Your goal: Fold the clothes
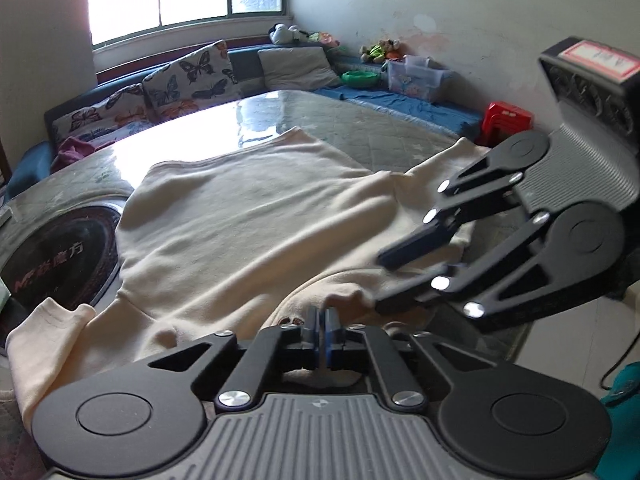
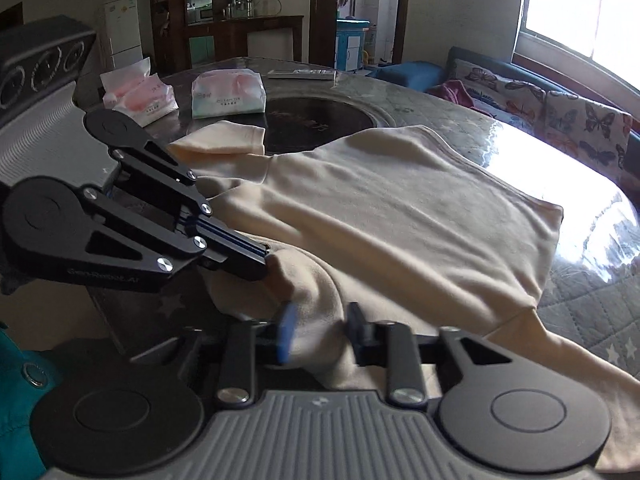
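Cloth of the cream shirt [image 1: 248,216] looks soft, light and limp, so it will sag and slide; I judge the thick neck edge the best hold. It lies spread on the glossy counter [image 2: 520,148]. The left tool [image 1: 322,334] is closed on the near collar edge. The right tool [image 2: 320,332] stands wide around a fold. Tissue packs [image 2: 228,94] lie far.

Cream long-sleeved top [image 2: 384,200] lies spread on quilted round table [image 2: 592,300]; two plastic tissue packs [image 2: 228,94] behind it, butterfly-print cushions [image 2: 560,108] right.
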Demonstrator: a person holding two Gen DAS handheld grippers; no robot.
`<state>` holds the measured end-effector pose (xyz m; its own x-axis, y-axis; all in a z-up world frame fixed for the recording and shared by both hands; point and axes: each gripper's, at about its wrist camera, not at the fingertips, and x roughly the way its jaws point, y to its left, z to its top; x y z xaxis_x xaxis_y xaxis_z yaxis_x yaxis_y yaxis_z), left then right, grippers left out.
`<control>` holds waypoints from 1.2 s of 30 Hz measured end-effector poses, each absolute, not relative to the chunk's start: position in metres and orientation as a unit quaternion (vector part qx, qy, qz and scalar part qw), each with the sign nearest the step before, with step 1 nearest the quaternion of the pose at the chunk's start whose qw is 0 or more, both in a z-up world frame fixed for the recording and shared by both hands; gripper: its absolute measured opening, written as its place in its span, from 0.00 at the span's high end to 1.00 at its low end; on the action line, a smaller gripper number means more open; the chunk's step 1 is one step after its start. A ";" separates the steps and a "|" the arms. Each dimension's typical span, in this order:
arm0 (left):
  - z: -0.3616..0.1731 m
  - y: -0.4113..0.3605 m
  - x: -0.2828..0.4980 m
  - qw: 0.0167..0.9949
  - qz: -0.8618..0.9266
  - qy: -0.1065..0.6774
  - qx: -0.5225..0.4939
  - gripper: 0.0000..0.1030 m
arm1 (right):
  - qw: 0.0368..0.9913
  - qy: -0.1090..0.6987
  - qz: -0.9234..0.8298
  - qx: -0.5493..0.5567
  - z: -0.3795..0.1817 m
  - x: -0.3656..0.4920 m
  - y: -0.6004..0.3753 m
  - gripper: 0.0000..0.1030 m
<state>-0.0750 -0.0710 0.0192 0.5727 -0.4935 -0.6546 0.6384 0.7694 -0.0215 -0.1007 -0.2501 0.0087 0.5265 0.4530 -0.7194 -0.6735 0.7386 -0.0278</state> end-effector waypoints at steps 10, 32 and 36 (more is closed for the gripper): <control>0.024 -0.062 -0.083 0.864 -0.357 0.341 0.097 0.99 | 0.830 0.379 0.370 -0.172 0.013 -0.118 -0.249 0.97; 0.034 0.017 -0.013 0.933 -0.132 0.328 0.058 0.81 | 0.835 0.377 0.374 -0.144 0.001 -0.087 -0.236 0.89; 0.019 0.026 0.007 0.932 -0.100 0.342 0.062 0.59 | 0.835 0.378 0.373 -0.143 0.001 -0.086 -0.236 0.89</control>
<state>0.0068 0.0256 0.0189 0.7464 -0.1438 -0.6497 0.2285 0.9724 0.0473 -0.0859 -0.2356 0.0013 0.4359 0.5147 -0.7383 -0.7309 0.6812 0.0433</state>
